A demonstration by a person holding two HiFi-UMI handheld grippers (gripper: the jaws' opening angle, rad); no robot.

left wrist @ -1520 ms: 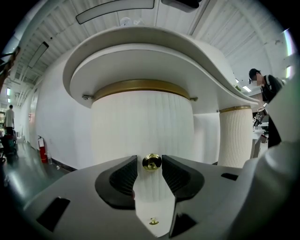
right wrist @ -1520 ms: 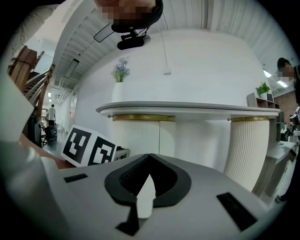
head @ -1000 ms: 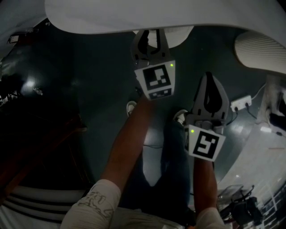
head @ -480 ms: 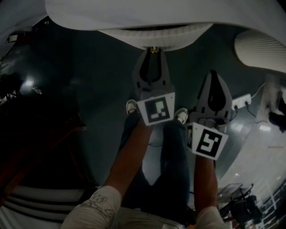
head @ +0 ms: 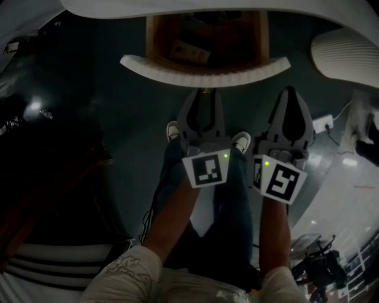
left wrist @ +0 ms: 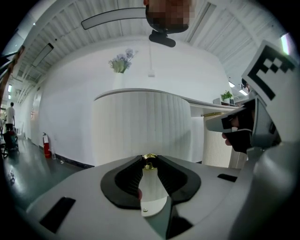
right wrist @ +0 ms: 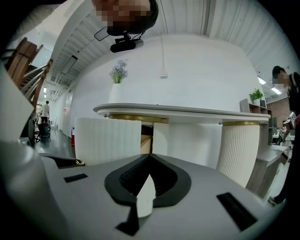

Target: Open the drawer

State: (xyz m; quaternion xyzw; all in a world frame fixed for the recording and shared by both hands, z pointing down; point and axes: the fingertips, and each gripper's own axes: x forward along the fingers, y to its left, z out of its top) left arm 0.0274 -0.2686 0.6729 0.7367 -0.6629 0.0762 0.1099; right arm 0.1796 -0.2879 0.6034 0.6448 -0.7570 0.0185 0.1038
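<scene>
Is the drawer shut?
No, the drawer sticks out from the counter, its wooden inside showing, with the left gripper on its knob.

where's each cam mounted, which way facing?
Head view: on the head, steeply down at the open drawer; forearms, legs, left hand-held gripper, right hand-held gripper.
Left gripper view: along its jaws, shut on the knob; right hand shows.
Right gripper view: along its shut jaws, toward the drawer.
Shared: gripper views both see the ribbed front.
</scene>
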